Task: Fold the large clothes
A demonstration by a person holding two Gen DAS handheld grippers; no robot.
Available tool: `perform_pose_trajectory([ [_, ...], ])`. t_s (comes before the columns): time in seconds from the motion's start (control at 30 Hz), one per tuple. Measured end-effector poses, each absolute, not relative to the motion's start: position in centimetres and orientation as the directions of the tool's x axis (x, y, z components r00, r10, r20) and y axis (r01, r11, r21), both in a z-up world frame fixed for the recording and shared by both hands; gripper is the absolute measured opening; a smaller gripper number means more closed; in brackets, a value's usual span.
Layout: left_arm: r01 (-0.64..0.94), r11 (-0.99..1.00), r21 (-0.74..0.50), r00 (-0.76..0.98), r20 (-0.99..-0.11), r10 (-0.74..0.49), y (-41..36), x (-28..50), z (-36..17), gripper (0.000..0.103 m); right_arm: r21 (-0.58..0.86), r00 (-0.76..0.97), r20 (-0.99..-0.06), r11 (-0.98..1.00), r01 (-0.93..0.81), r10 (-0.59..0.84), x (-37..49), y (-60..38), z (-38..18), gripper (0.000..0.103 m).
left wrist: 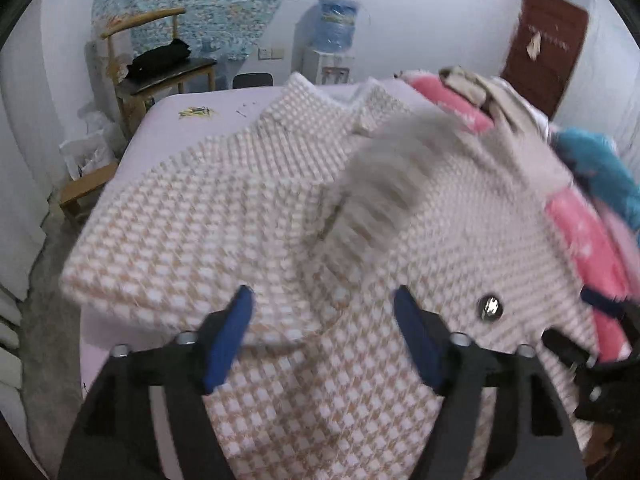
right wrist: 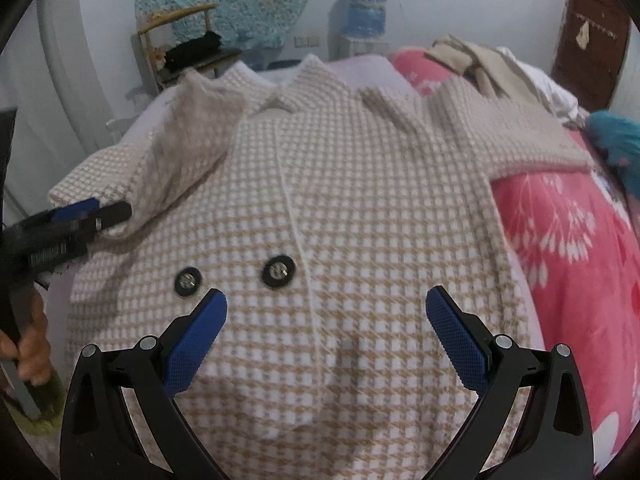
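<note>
A beige-and-white houndstooth coat (right wrist: pixel 360 208) lies spread front-up on the bed, with two black buttons (right wrist: pixel 278 270) near its middle. Its left sleeve (right wrist: pixel 180 148) is folded in over the chest; in the left wrist view this sleeve (left wrist: pixel 380 176) is blurred. My left gripper (left wrist: pixel 322 294) hangs open above the coat with nothing between its blue pads. The right wrist view shows the left gripper (right wrist: pixel 96 210) at the coat's left edge beside the sleeve, held by a hand (right wrist: pixel 32 344). My right gripper (right wrist: pixel 326 294) stands open over the coat's lower front, holding nothing.
The bed has a lilac sheet (left wrist: pixel 192 120). A pink floral quilt (right wrist: pixel 560 240), a teal cloth (right wrist: pixel 616 140) and beige clothes (right wrist: pixel 472 60) pile on the right side. A wooden chair (left wrist: pixel 152 60), a water dispenser (left wrist: pixel 336 24) and a brown door (left wrist: pixel 548 48) stand behind.
</note>
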State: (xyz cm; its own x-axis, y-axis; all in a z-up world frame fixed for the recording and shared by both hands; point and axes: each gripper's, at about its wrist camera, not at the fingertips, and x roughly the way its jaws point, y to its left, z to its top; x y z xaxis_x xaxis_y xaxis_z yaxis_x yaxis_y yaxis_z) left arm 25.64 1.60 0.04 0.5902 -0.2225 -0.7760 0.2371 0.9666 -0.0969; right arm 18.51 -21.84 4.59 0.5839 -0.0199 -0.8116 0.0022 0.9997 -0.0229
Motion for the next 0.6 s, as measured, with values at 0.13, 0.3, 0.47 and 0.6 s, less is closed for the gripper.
perform_pose_trajectory([
  [0.13,0.248,0.963,-0.102,0.602,-0.763,-0.236,1.5,24.0,0.5,0.084,-0.008,0.548,-0.837,1.000,-0.012,0.000,19.2,-22.0,3.5,0.096],
  [0.3,0.169,0.985,-0.046,0.580,-0.803,-0.137,2.1,23.4,-0.1,0.091,0.009,0.507,-0.862,0.999,-0.037,0.027,19.9,-21.8,1.9,0.096],
  [0.47,0.076,0.996,0.048,0.523,-0.852,0.002,2.3,24.0,-2.8,0.091,-0.034,0.480,-0.877,0.998,-0.059,-0.001,20.7,-21.7,0.4,0.096],
  [0.6,0.027,0.997,0.066,0.507,-0.861,0.043,2.9,24.3,-3.4,0.091,-0.003,0.441,-0.897,0.997,-0.071,0.028,21.1,-22.3,-1.1,0.096],
])
